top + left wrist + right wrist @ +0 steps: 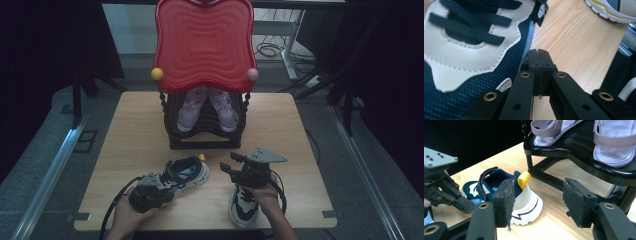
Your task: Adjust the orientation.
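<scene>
I read this as the stowing step: I am about to lift the navy mesh and cream leather sneaker with the yellow heel tab toward the black two-tier plastic shoe rack. That sneaker lies on the light wooden table at about 7 o'clock from the rack, heel pointing toward it. My left gripper sits pressed against its toe end, and in the left gripper view its jaws meet flush with nothing between them, beside the mesh. My right gripper has its jaws spread wide and empty, aimed at the heel tab (a handy grab point). Next, I judge, the right jaws must close on the heel collar while the left steadies the toe. Counting: two navy sneakers, the second at 5 o'clock under my right hand; two pale pink strap sandals on the rack; one red wavy plastic top tray; two grippers.
</scene>
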### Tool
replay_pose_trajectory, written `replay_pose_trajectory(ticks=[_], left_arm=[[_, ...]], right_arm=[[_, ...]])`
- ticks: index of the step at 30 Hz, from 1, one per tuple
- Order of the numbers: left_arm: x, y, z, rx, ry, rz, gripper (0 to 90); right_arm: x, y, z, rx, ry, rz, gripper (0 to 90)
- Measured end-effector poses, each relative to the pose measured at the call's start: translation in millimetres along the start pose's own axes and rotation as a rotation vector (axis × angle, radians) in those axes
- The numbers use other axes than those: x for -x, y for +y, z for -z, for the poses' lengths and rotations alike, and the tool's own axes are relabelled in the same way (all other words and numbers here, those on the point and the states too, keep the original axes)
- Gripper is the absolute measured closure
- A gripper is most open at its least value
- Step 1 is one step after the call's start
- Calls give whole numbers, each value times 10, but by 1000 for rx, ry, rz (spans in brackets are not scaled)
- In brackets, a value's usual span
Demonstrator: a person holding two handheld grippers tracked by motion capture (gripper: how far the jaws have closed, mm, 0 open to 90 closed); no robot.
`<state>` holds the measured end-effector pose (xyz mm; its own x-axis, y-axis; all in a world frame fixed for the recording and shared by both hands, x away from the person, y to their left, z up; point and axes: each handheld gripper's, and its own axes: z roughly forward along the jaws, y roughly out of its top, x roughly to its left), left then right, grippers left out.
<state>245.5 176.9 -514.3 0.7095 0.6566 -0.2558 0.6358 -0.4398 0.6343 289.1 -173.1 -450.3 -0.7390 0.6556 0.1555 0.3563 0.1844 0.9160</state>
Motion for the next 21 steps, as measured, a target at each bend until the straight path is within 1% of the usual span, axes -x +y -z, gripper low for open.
replay_pose_trajectory(ticks=[1, 2, 4, 6, 10, 12, 16, 18, 21], left_arm=[[0, 0, 0, 0, 0, 0, 900], [-34, -7, 18, 5, 6, 11, 900], [-45, -10, 23, 6, 6, 15, 900], [-85, -19, 37, 9, 12, 27, 900], [-107, -21, 42, 10, 15, 30, 900], [-123, -24, 46, 16, 25, 30, 900], [-192, -32, 66, 24, 44, 49, 900], [-208, -32, 69, 25, 49, 52, 900], [-255, -36, 72, 34, 69, 57, 900]], right_arm=[[0, -2, 0, 0, 0, -4, 439], [0, -3, 3, 1, 0, -1, 439], [-3, -4, 5, 0, 2, -3, 439], [7, -2, 13, 3, -1, -6, 439], [13, -1, 16, 3, -3, -7, 439], [12, -2, 15, 3, -7, -7, 439], [8, -2, 6, 0, -5, -5, 439], [9, -3, 4, 0, -5, -5, 439], [10, -3, -6, -4, -6, -7, 439]])
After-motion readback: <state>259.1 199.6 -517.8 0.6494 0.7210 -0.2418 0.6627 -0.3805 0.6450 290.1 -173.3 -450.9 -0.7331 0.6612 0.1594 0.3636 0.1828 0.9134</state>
